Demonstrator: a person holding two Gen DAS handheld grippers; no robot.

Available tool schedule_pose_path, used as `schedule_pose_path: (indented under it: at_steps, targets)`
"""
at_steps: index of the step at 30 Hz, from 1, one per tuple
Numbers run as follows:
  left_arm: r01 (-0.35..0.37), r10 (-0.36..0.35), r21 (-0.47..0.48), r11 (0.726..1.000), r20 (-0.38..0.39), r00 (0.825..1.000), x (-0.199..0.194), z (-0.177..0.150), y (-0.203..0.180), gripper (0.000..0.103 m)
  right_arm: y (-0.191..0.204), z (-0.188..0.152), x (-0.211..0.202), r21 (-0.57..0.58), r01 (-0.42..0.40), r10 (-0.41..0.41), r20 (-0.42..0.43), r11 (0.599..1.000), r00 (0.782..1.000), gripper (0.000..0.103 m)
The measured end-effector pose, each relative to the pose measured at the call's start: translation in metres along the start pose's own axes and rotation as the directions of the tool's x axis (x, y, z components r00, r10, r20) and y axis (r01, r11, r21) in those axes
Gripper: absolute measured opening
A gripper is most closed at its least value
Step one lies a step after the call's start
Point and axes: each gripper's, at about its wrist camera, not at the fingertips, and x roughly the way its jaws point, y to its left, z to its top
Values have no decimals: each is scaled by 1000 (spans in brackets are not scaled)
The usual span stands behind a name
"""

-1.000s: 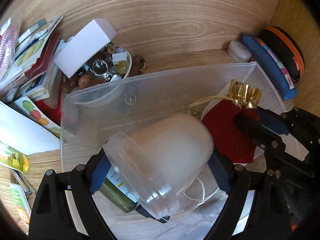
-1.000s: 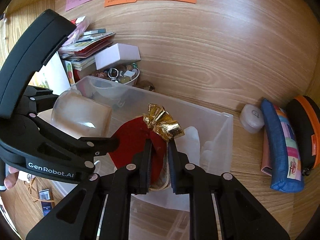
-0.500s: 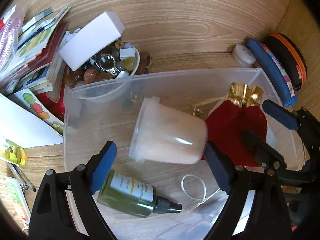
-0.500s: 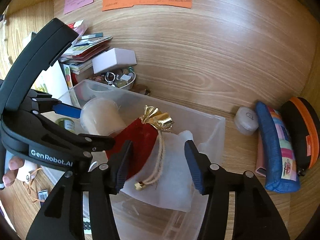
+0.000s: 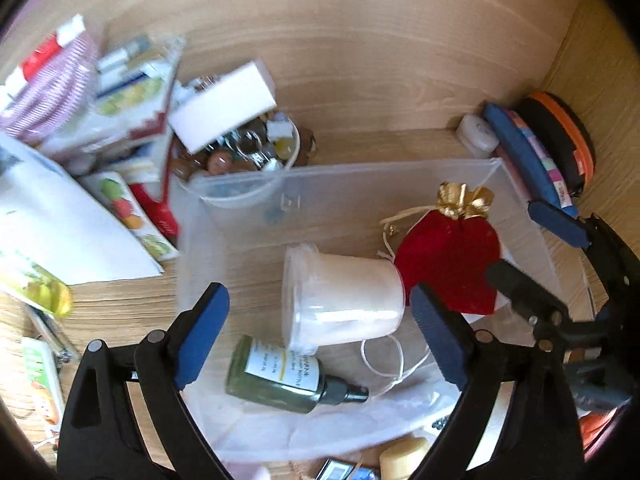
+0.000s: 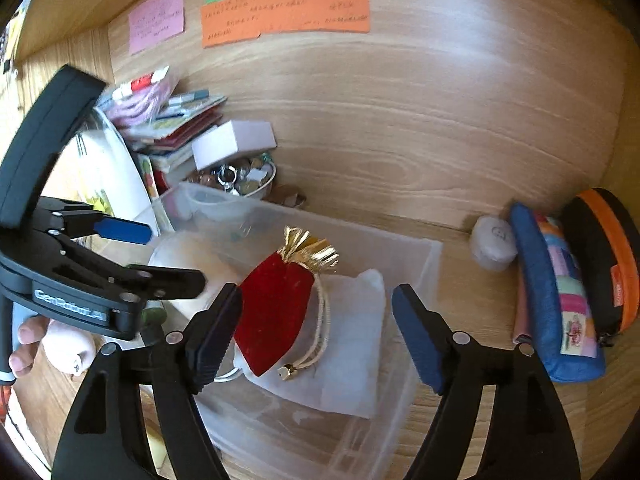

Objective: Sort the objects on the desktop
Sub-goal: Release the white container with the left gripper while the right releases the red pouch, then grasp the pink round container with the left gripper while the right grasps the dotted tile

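Both tools gape empty, left tool (image 5: 320, 332) and right tool (image 6: 316, 332); withdrawing carelessly could snag the pouch's (image 6: 276, 312) cord (loose loops), tipping it from the bin (image 6: 432, 256).

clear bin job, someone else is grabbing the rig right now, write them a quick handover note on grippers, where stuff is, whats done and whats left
Left gripper: open, empty, above the clear bin.
Right gripper: open, empty, over the bin's right side.
In the bin: frosted plastic jar on its side, red velvet pouch with gold top leaning on a white mesh bag, green spray bottle lying down.
Done: jar and pouch are in the bin.
Left: the bowl of beads and rings, white box, book stack, round white case, blue pencil case and black-orange case sit outside the bin.
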Motion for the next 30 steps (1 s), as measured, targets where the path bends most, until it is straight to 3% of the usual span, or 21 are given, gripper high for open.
schedule_pose_path:
  at_steps: [5,13,17,25,30]
  targets:
    - [14,-13,-19,1000,68,998,-33,-5,12,97,-1,5,-26,20,2,-3,52,1000,999,83]
    - [28,-16,-67,997,164,986,-82,-28,36,98,21,-1,-77,-15,26,-23,129,1000,991,89]
    - [5,11,-73,997,207,978,-102,-48,43,98,31,-9,-98,-12,16,-14,165,1000,986,100]
    - [-56,68,-54,997,260,963,-119,-85,52,99,56,-27,-119,-42,38,-29,199,998,980,100]
    - [-97,103,-34,995,258,961,-115,-106,57,99,68,-41,-111,-47,38,-29,166,998,986,100]
